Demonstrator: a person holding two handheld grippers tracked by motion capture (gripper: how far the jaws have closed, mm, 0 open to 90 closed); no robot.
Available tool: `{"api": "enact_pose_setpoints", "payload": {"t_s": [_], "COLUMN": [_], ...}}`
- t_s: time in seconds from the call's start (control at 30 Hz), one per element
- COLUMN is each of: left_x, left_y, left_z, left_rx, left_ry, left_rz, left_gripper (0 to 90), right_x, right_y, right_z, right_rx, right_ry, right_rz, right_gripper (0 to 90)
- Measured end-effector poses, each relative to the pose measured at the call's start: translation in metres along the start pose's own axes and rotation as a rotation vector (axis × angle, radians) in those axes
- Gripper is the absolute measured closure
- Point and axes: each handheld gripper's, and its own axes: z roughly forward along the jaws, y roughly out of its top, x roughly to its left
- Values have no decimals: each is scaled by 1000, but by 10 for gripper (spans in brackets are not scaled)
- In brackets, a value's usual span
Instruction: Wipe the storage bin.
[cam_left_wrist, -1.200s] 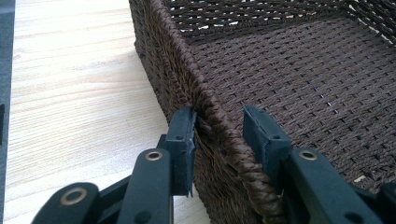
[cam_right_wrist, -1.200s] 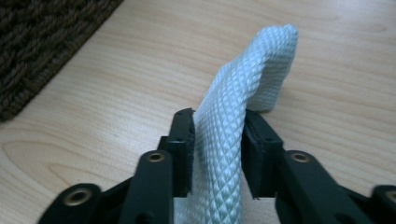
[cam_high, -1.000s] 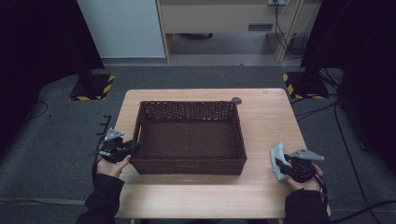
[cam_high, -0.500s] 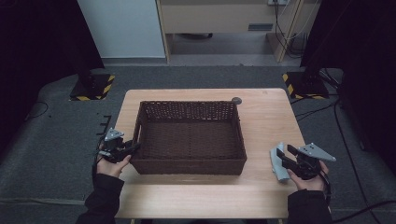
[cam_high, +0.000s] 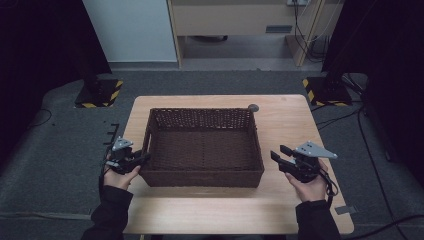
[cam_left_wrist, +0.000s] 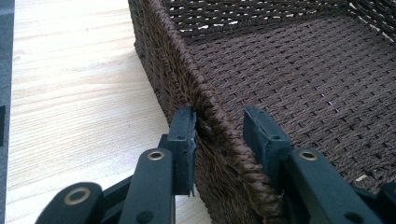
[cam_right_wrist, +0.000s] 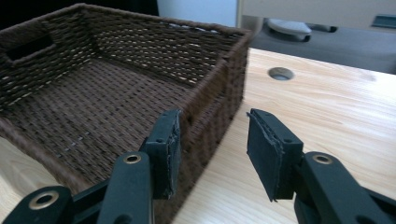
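I have the left tool clamped on the left wall of the wicker basket, one pad outside the weave and one inside, as the left gripper view shows close up. The basket sits empty in the middle of the wooden table, its long sides running across in front of me.

My right tool hangs just off the basket's right wall, not touching it. Its jaws stand apart with nothing between them (they have just closed a touch), and in the right gripper view the near right corner of the basket lies beside the left pad while the other pad is over bare table.

As I read it, I'm at the step of taking a second hold, so the basket can be lifted or shifted with both hands. The next move calls for bringing the right tool in and down so the wall rim passes between the pads, then closing firmly at a height matching the left side, so the basket doesn't tilt.
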Motion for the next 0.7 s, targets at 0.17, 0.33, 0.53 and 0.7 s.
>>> {"api": "enact_pose_setpoints", "payload": {"t_s": [0.17, 0.33, 0.53, 0.7], "left_x": [0, 2, 4, 4], "left_y": [3, 5, 3, 1], "left_z": [3, 6, 5, -4], "left_rx": [1, -4, -30, -81], "left_ry": [4, -6, 3, -18], "left_rz": [9, 9, -1, -9], "left_gripper": [648, 646, 565, 489], "right_x": [10, 10, 9, 13], "right_y": [12, 14, 8, 4], "right_z": [22, 43, 59, 60], "right_rx": [14, 41, 107, 120], "right_ry": [56, 68, 67, 56], "right_rz": [5, 16, -3, -5], "right_gripper": [543, 558, 604, 640]}}
